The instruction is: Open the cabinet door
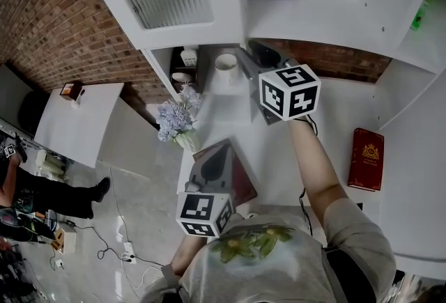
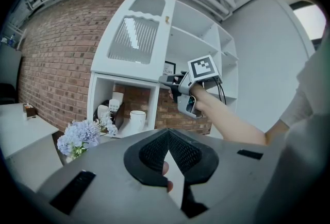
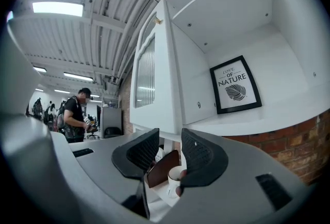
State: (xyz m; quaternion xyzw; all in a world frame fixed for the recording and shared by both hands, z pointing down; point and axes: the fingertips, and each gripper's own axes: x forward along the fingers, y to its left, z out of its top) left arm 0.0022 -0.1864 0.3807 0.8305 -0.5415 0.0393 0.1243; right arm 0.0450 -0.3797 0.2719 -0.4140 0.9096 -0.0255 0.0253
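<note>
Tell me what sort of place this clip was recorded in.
Probably a home-style mock-up inside an open office or lab: a white cabinet with a framed print against a brick wall, but bare ceiling pipes and a person standing behind.

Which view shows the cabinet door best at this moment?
The left gripper view: the whole cabinet door, with its ribbed pane and arched top, stands swung open, and the right tool is at its lower corner. The head view crops the door at the frame's top. The right gripper view sees it nearly edge-on.
</note>
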